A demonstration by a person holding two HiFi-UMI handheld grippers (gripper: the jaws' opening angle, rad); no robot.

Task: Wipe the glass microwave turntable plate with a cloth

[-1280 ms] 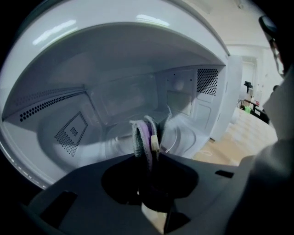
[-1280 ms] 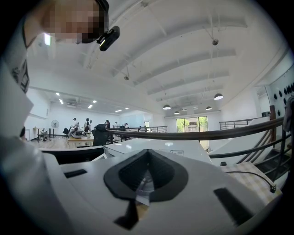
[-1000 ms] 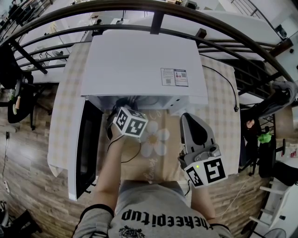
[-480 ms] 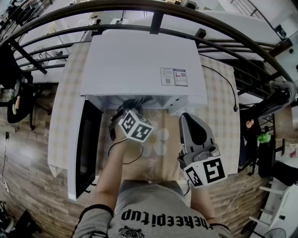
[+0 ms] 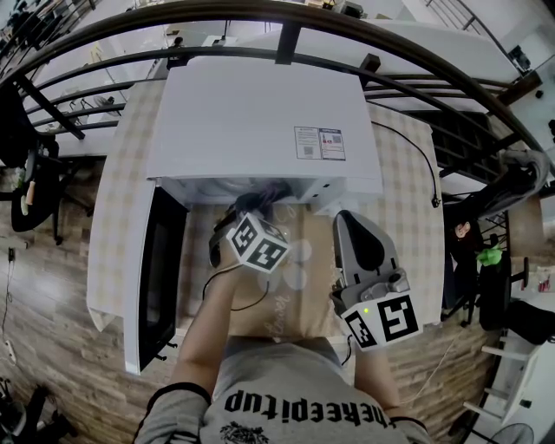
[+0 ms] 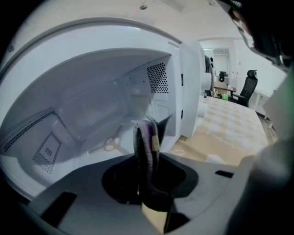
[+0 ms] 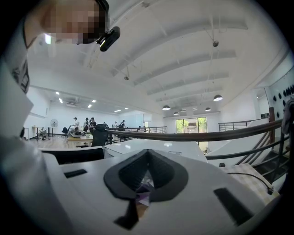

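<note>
Nearest, in front of the microwave: my shirt, printed with a word that ends "itup"; its first letters are unclear. Right gripper: over the tan mat before the microwave's right front corner, jaws pressed together with nothing between them, pointing toward the microwave. The mat lies against the microwave's front and carries a white flower print and a line of script too small to read. Left gripper: at the microwave's open mouth, jaws clamped on a folded grey-and-purple cloth with a small tan tag on one edge; the cloth's free end stands up in front of the cavity. Microwave door: swung open on the microwave's left side. Cavity: white walls, perforated vent patches on the left wall and the far right wall, and a pale hub shape on the floor. I cannot tell the glass turntable plate apart from that floor in any view. A label sits on the microwave's top near its front right; its print is unreadable. The checked table carries the microwave, and a black cable runs to the microwave's right. A dark railing curves behind the microwave.
</note>
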